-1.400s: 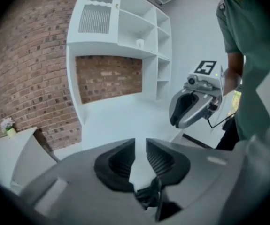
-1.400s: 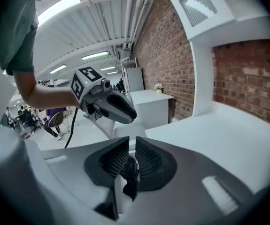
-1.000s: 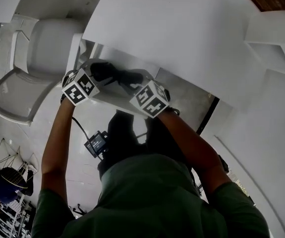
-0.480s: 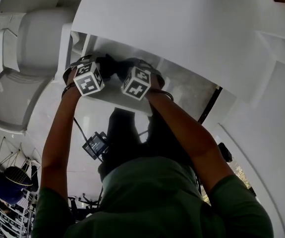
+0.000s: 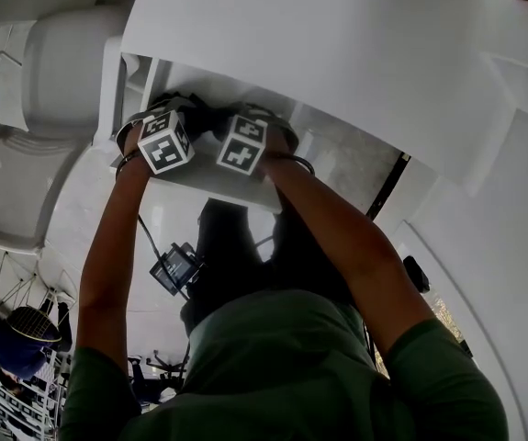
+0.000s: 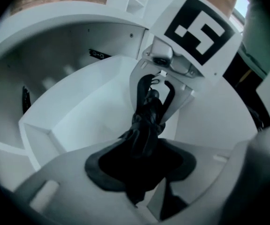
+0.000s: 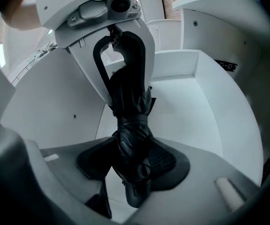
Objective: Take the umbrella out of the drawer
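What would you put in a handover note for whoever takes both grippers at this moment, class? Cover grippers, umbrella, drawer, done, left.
Left gripper: jaws have just been closing, pads on one end of the folded black umbrella.
Right gripper: jaws have just been closing, pads seemingly on the other end.
Umbrella: inside the open white drawer.
Done: drawer open, umbrella gripped.
Left: lift it clear of the drawer.

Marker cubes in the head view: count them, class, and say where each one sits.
2. One cube sits at the left above the open drawer; the other is close beside it on the right. None seems hidden.
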Motion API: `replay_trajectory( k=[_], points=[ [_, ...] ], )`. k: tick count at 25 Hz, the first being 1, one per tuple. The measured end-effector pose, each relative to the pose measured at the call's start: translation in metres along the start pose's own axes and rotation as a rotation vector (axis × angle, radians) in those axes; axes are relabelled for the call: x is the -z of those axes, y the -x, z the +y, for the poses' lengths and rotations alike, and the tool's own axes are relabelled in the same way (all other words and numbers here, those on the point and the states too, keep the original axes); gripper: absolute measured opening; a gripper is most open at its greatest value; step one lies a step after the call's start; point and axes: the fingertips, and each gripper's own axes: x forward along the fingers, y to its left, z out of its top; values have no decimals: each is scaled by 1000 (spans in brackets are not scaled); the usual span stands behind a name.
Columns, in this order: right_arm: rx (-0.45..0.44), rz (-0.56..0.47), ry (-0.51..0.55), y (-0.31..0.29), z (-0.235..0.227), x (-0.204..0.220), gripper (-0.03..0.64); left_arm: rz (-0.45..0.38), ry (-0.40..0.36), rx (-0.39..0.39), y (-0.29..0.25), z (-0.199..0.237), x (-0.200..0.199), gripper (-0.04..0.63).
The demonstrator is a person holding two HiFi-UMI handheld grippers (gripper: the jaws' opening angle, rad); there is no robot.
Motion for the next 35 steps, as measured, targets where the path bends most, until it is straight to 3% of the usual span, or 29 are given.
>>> replay_trajectory(
  k=[6, 13, 26, 35],
  points=[
    [-15, 4, -34, 7, 5, -6, 155, -12, 116, -13, 12, 3, -1, 63],
    [13, -49, -30, 55, 20, -23, 141, -51, 141, -78, 56, -9, -16, 25],
    [134, -169, 24, 187, 20, -65, 138, -138, 59, -234, 178, -22, -79, 20],
    [239, -228, 31, 260, -13, -69, 138, -179, -23, -315, 229, -3, -138, 20]
  ],
)
